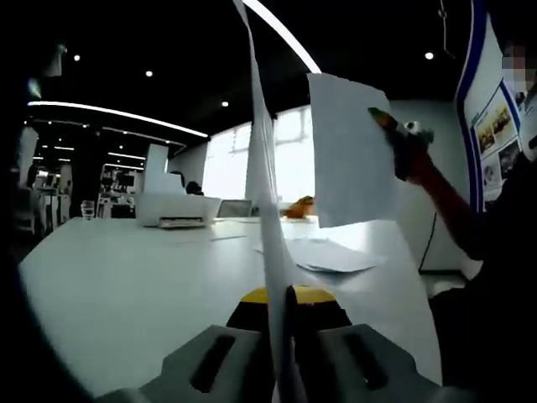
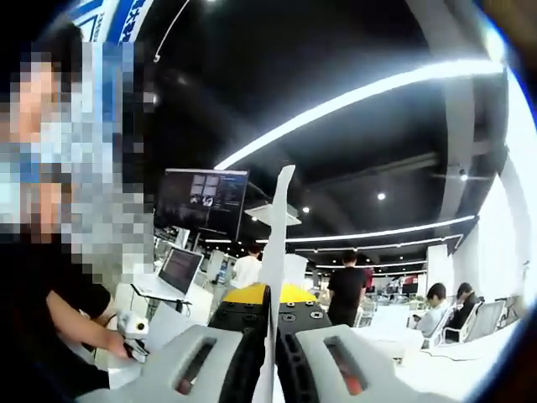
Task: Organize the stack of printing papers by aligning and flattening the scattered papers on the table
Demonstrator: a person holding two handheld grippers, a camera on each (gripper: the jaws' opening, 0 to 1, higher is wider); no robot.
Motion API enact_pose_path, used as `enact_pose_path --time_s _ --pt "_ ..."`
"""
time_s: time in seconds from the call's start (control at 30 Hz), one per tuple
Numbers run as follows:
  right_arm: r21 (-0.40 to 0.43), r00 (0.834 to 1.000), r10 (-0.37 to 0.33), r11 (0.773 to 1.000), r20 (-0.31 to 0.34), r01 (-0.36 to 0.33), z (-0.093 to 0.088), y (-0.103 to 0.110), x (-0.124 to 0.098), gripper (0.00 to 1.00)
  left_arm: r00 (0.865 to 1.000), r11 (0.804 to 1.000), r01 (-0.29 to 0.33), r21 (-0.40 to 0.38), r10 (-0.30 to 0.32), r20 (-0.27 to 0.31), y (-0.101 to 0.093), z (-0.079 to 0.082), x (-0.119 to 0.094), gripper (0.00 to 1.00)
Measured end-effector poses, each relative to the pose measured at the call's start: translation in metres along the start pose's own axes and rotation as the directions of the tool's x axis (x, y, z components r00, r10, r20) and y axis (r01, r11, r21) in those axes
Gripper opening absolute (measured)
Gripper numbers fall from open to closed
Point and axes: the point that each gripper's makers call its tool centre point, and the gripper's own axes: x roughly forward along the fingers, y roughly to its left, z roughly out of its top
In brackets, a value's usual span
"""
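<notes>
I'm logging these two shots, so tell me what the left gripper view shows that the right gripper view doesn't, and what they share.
Left gripper view alone: the white table with loose sheets lying flat, a printer, a drinking glass, and the other claw coming in from the right, holding a sheet in the air.

Right gripper view alone: a hanging monitor, an open laptop, and people standing and sitting in the background.

Shared: each view's own claw, left and right, is shut on an upright paper seen edge-on, under ceiling strip lights.
</notes>
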Motion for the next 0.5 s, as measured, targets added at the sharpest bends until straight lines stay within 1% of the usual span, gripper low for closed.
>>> enact_pose_path --time_s 0.07,0.13,0.3,0.5 --pt "0.002 1.000 0.021 1.000 0.011 -0.021 0.004 0.006 0.001 0.00 1.000 1.000 -0.008 0.008 0.008 -0.013 0.001 -0.002 0.001 0.06" --pt "-0.013 1.000 0.029 0.999 0.009 -0.029 0.005 0.009 0.002 0.00 1.000 1.000 -0.016 0.007 0.016 -0.011 0.002 -0.002 0.000 0.06" --pt "0.002 0.999 0.032 0.999 0.014 -0.032 0.008 0.011 0.002 0.00 1.000 1.000 -0.024 0.000 0.024 0.004 0.004 0.001 -0.002 0.06" --pt "-0.020 0.999 0.039 0.999 0.001 -0.039 0.010 0.018 0.005 0.00 1.000 1.000 -0.017 0.001 0.017 0.011 0.003 0.003 -0.002 0.06"
